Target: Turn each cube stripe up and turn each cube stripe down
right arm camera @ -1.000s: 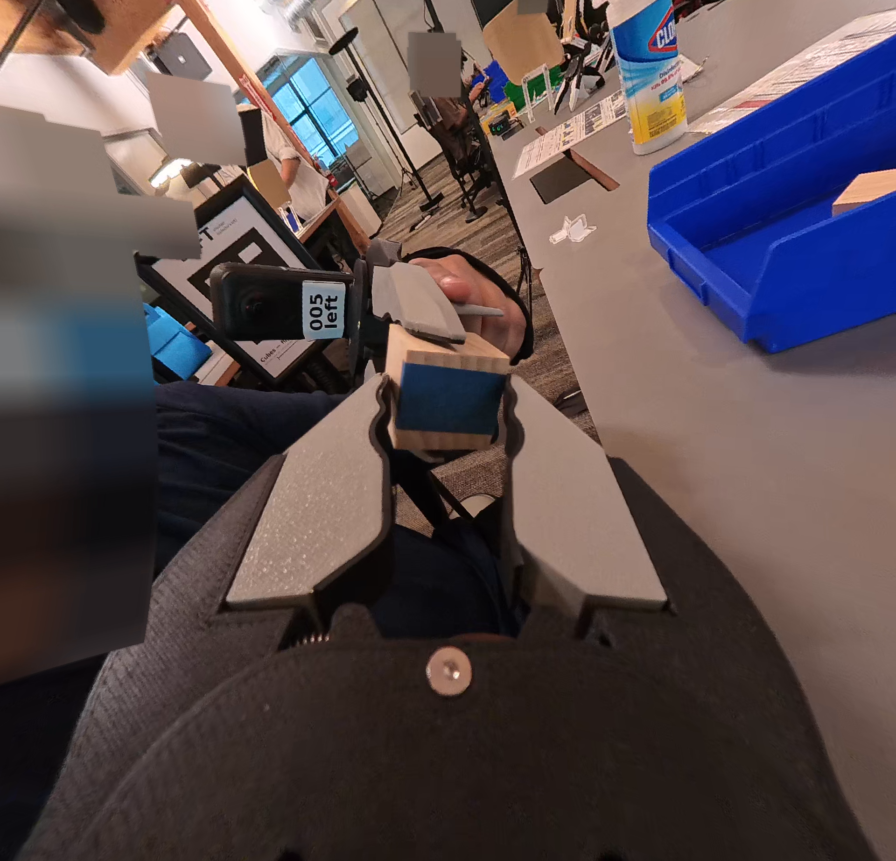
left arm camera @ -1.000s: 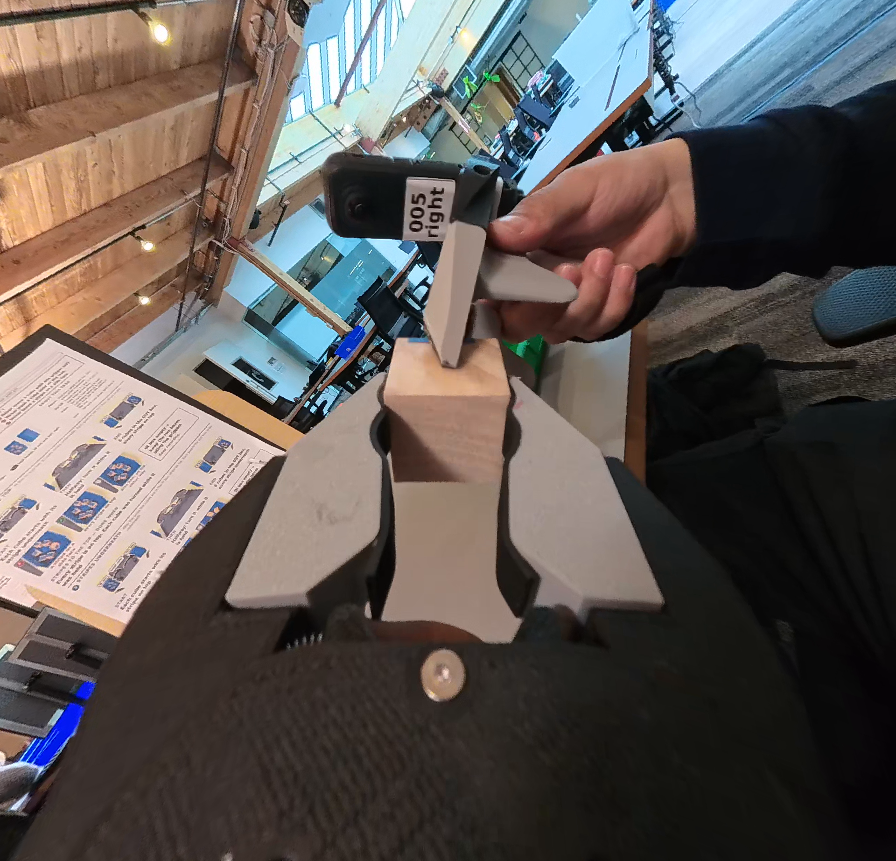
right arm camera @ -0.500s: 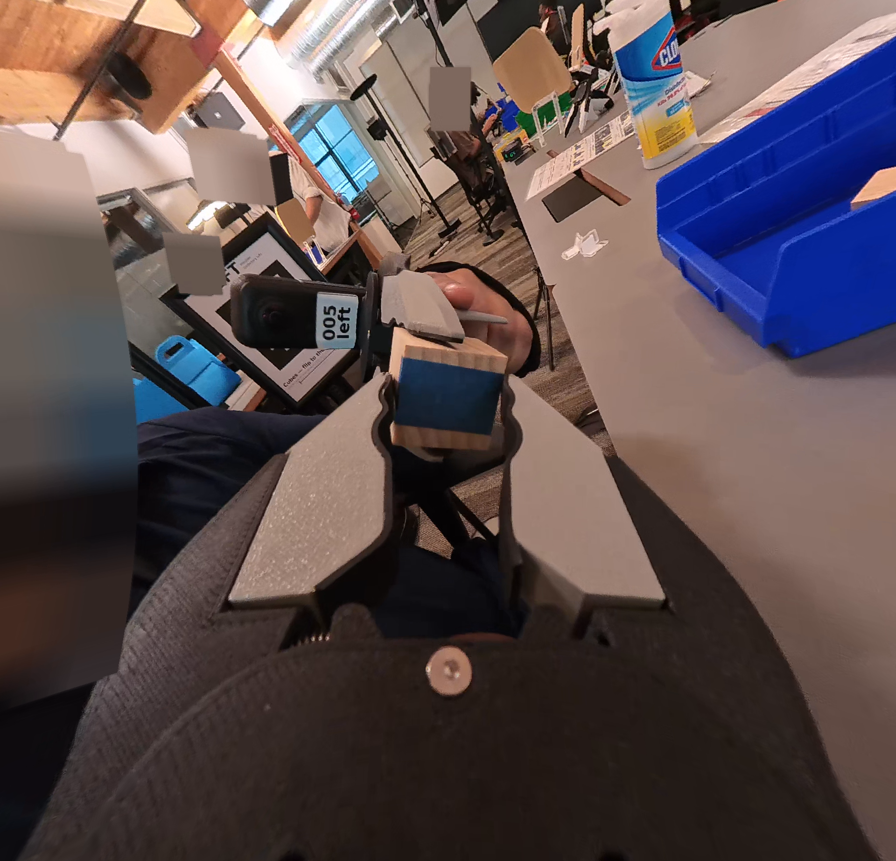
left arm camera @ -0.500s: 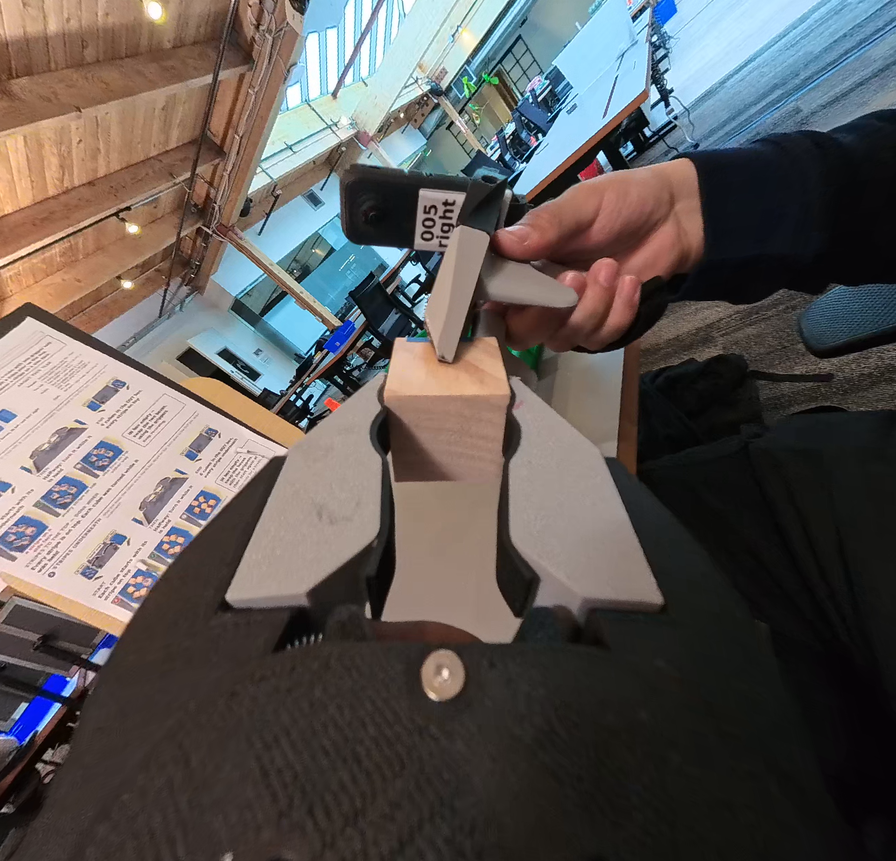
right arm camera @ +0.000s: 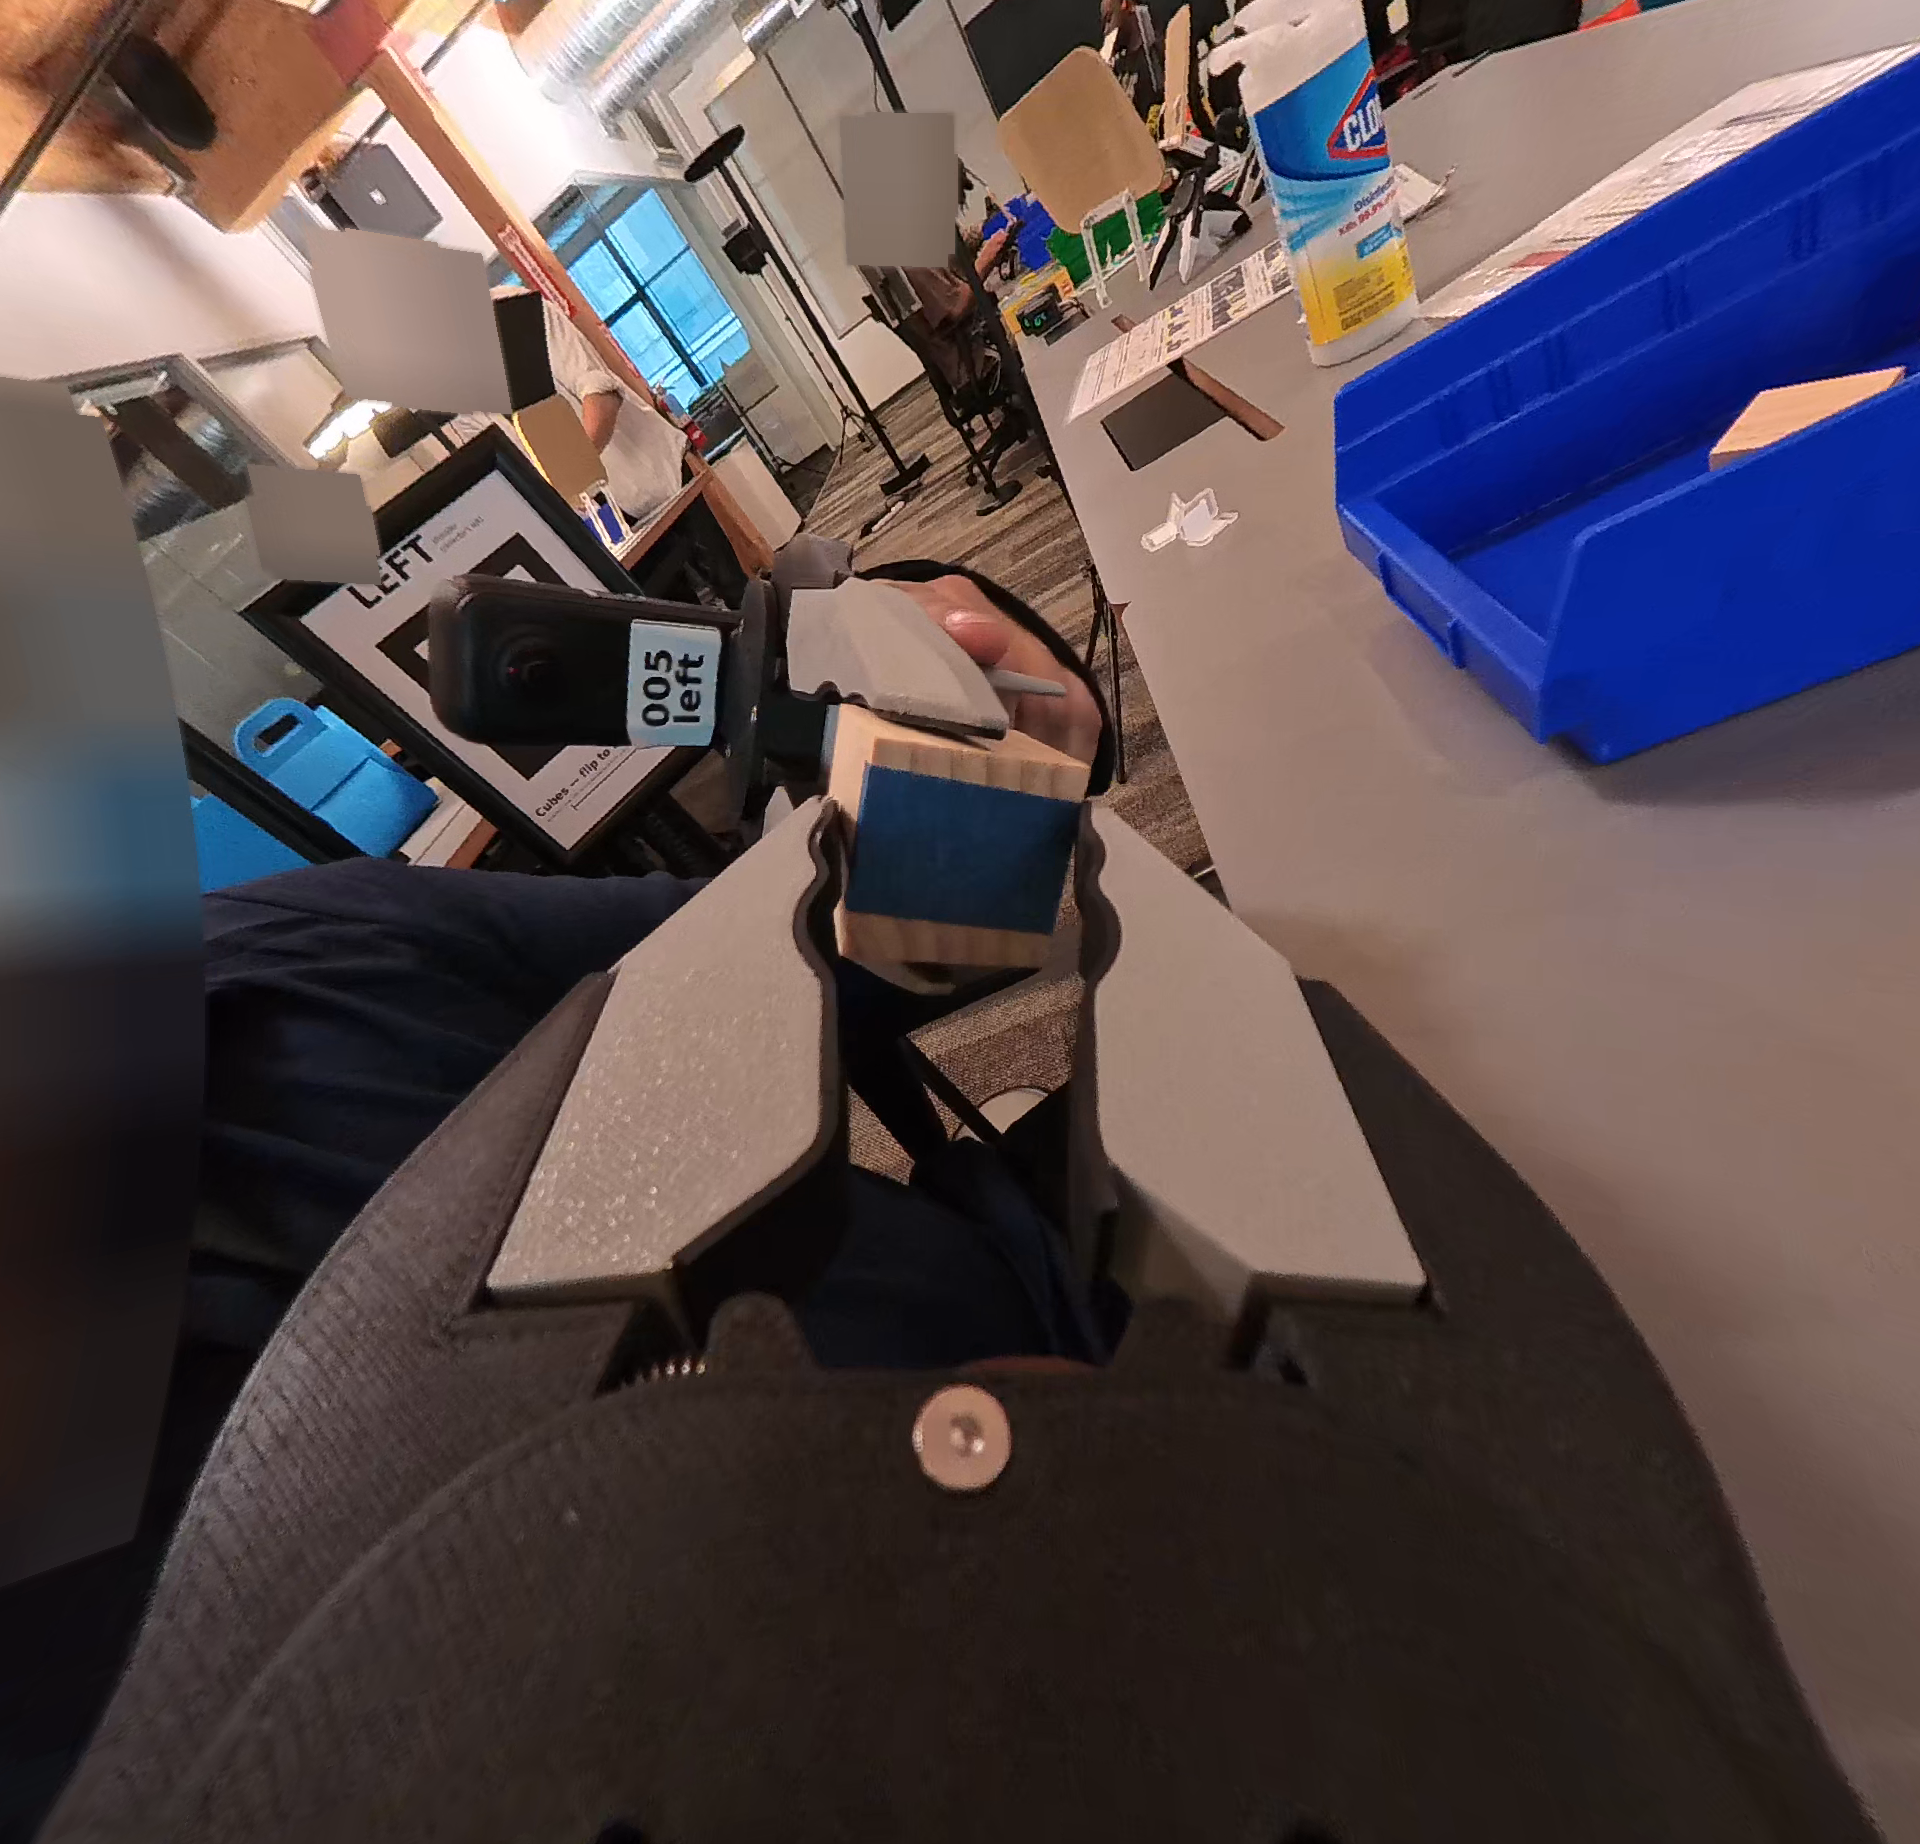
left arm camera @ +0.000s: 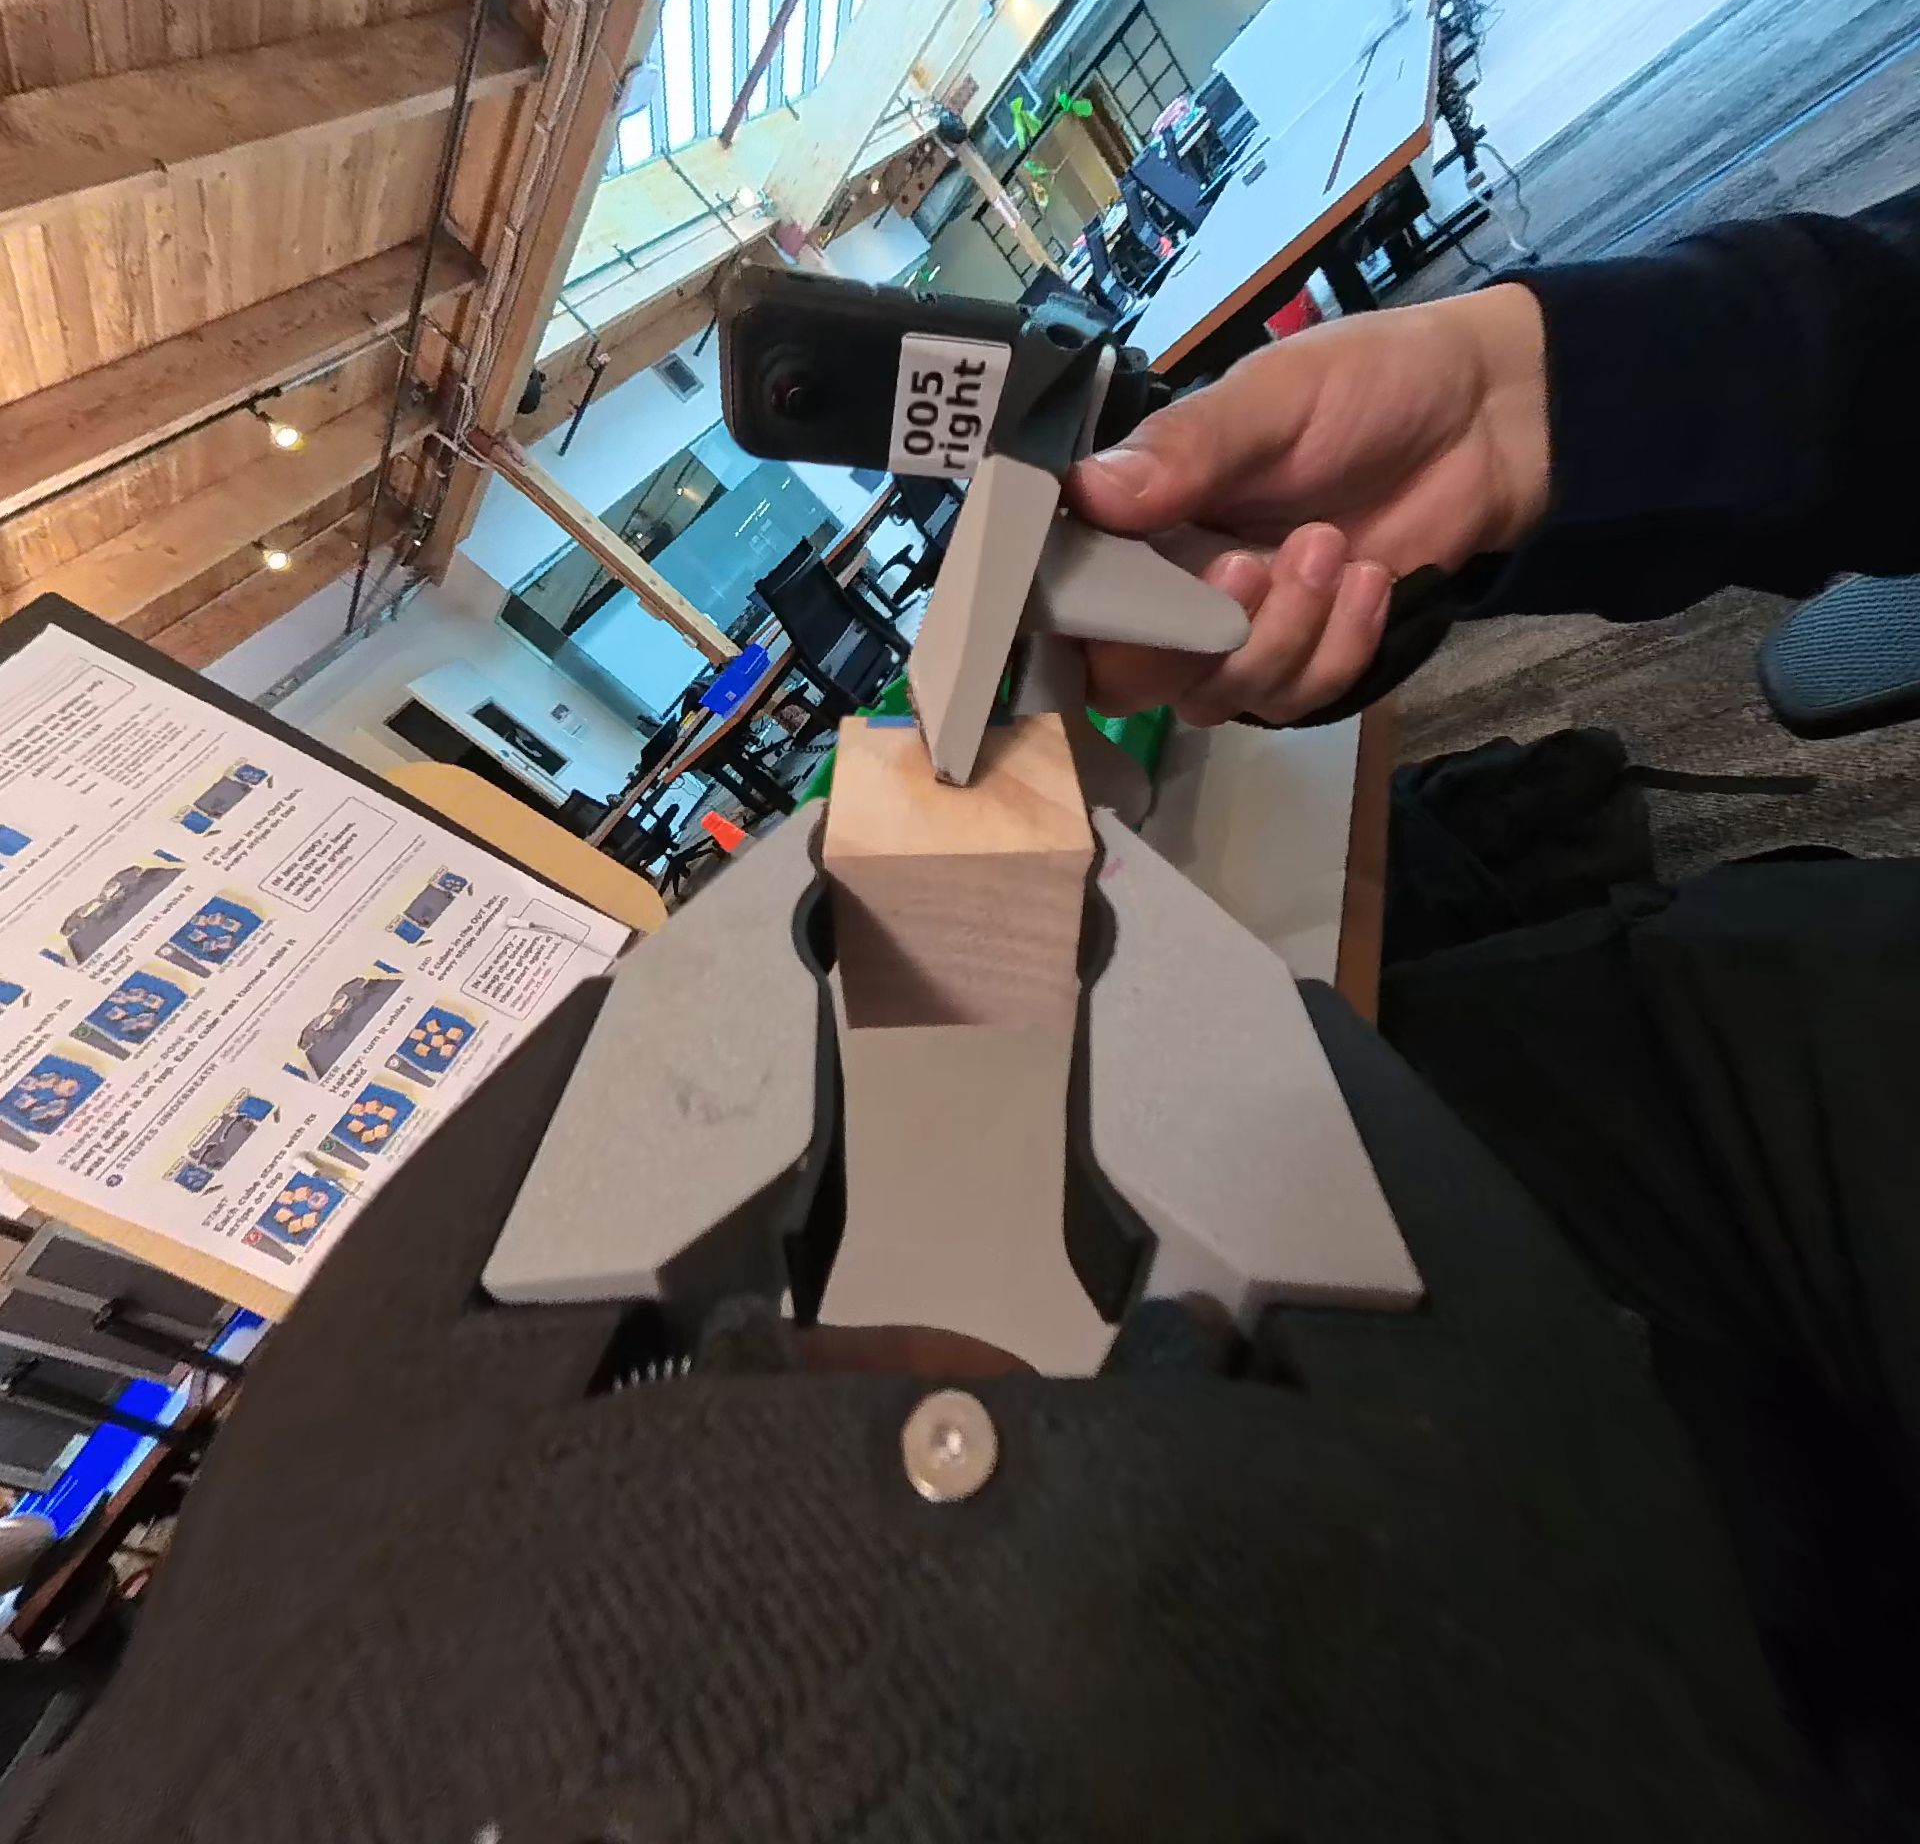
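Observation:
One wooden cube [left arm camera: 956,921] is held in the air by both grippers at once. In the left wrist view my left gripper [left arm camera: 956,859] is shut on its two sides. The right gripper's upper finger [left arm camera: 971,631] presses on the cube's top and its lower finger [left arm camera: 956,1171] lies under it. In the right wrist view my right gripper [right arm camera: 956,859] is shut on the same cube [right arm camera: 961,953], whose blue stripe [right arm camera: 956,859] faces that camera. The left gripper's finger [right arm camera: 894,662] lies on the cube's top there.
A blue bin [right arm camera: 1662,589] on the grey table [right arm camera: 1507,963] holds another wooden cube [right arm camera: 1808,428]. A wipes canister [right arm camera: 1330,184] stands behind it. An instruction sheet [left arm camera: 208,963] stands at the left. A person's hand [left arm camera: 1309,506] holds the right gripper.
Both grippers keep their hold on the cube. The pair has shifted and tilted slightly, so the background moves a little in both views.

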### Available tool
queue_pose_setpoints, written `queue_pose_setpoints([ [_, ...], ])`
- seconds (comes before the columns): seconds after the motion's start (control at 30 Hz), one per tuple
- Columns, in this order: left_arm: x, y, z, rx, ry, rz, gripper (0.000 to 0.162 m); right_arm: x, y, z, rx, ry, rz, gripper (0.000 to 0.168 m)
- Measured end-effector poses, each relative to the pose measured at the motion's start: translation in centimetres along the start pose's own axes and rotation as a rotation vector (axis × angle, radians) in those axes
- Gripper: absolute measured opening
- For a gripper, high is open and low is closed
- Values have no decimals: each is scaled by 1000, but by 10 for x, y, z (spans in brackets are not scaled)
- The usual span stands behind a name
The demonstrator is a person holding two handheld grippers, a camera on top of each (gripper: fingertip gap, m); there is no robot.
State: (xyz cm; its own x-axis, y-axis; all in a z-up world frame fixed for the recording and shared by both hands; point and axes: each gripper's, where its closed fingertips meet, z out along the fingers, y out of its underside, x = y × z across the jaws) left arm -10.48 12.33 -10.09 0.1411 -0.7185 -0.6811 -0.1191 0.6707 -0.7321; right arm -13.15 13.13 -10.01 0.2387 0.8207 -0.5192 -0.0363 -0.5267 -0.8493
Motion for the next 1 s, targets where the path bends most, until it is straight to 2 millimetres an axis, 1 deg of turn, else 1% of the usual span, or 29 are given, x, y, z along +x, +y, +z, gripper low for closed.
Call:
queue_pose_setpoints([
  [0.07,0,2,1,-14,-4,-5,44,2,0,-1,4,6,5,42],
  [0.17,2,5,1,-29,-1,31,43,3,2,-1,-15,31,-22,42],
  [0.33,3,0,-2,8,5,79,43,-2,3,0,-23,56,-49,42],
  [0.43,5,-4,-2,38,15,87,43,-4,4,1,-28,15,-24,43],
  [0.63,8,-2,2,15,-15,175,44,-4,7,2,-12,-131,132,44],
  [0.7,8,0,3,2,-10,154,43,-2,8,1,-17,-140,129,43],
  [0.87,-2,14,7,-63,-36,24,45,12,-1,-3,40,-56,90,41],
  [0.93,-5,17,6,-76,-36,-15,46,16,-4,-8,54,-39,92,42],
  [1.0,-13,22,3,-97,-70,-22,46,23,-14,-21,96,13,74,42],
])
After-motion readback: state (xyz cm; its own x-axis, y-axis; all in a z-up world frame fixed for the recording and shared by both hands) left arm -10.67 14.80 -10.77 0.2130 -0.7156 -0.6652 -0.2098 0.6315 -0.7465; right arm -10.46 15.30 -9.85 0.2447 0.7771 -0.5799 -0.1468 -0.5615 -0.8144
